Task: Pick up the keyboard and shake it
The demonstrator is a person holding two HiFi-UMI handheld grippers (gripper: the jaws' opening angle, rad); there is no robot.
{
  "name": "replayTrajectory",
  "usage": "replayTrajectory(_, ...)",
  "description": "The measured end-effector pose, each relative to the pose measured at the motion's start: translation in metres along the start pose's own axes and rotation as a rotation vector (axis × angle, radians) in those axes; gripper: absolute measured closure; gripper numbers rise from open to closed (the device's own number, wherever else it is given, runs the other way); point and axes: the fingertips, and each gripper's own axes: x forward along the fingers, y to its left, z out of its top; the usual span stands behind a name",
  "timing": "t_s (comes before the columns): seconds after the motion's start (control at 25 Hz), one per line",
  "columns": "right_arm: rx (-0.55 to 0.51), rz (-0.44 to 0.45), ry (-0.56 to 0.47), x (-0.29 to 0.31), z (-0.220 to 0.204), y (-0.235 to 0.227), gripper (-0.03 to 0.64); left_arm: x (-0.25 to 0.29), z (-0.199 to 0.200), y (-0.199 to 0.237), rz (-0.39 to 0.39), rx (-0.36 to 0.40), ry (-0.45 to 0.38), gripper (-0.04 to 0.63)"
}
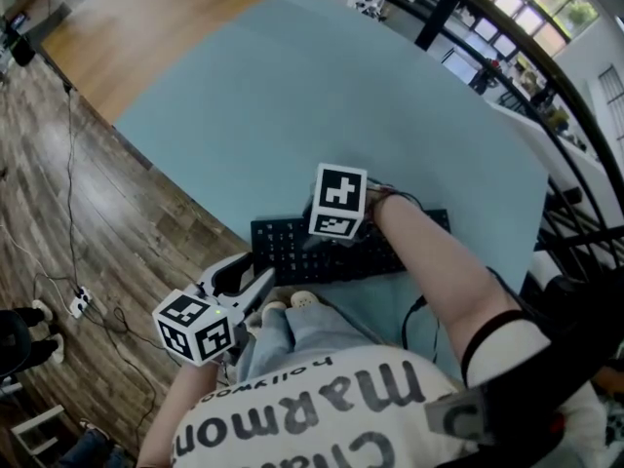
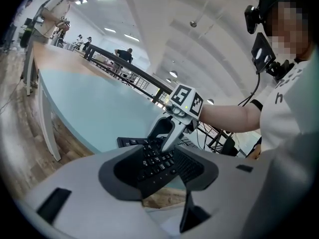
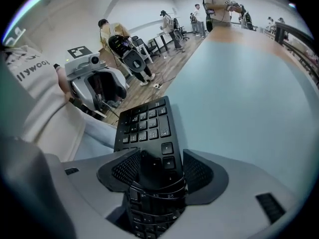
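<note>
Right gripper (image 3: 162,166): jaws stand wide, one on each long edge of the black keyboard (image 1: 288,247), pads not seen pressing on it. Left gripper (image 2: 162,166): jaws likewise apart, mouth pointed at the keyboard's left end, nothing clamped. Whether that end is already inside the mouth cannot be told. Keyboard lies flat on the teal table (image 1: 292,96), at its near corner, just ahead of the person's lap (image 1: 292,330).

Step in hand, judged: taking hold before the lift. Lift not begun.

Notes for a good grip:
- Right jaws should close squarely across the width, pads on the case edges rather than on key caps, which could give or slip.
- Left gripper likely needs to come further onto the end so both holds share the weight. One grip alone would probably let the board twist in the shake.
- Close both before raising, and keep the board level on the way up.

Edges and room:
- Keyboard's left end sits at the table's edge with wooden floor (image 1: 146,213) below, so a slip there means a drop.
- Open teal surface lies ahead and to the right, so the shake looks safest done up and forward over it.
- Lap close behind leaves little room to pull back
</note>
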Motion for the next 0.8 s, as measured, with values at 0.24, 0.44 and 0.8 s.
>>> replayTrajectory(0.24, 0.009, 0.110, 0.074, 0.005, -0.001, -0.003, 0.334, 0.001, -0.003, -0.004, 0.000, 0.002, 0.002, 0.411)
replayTrajectory(0.44, -0.022, 0.111, 0.135, 0.007, 0.000, -0.002, 0.356, -0.001, -0.003, 0.001, 0.017, -0.014, -0.012, 0.411)
replayTrajectory(0.8, -0.136, 0.006, 0.111, -0.001, 0.003, 0.000, 0.385, -0.005, -0.008, 0.015, 0.044, -0.023, 0.006, 0.411)
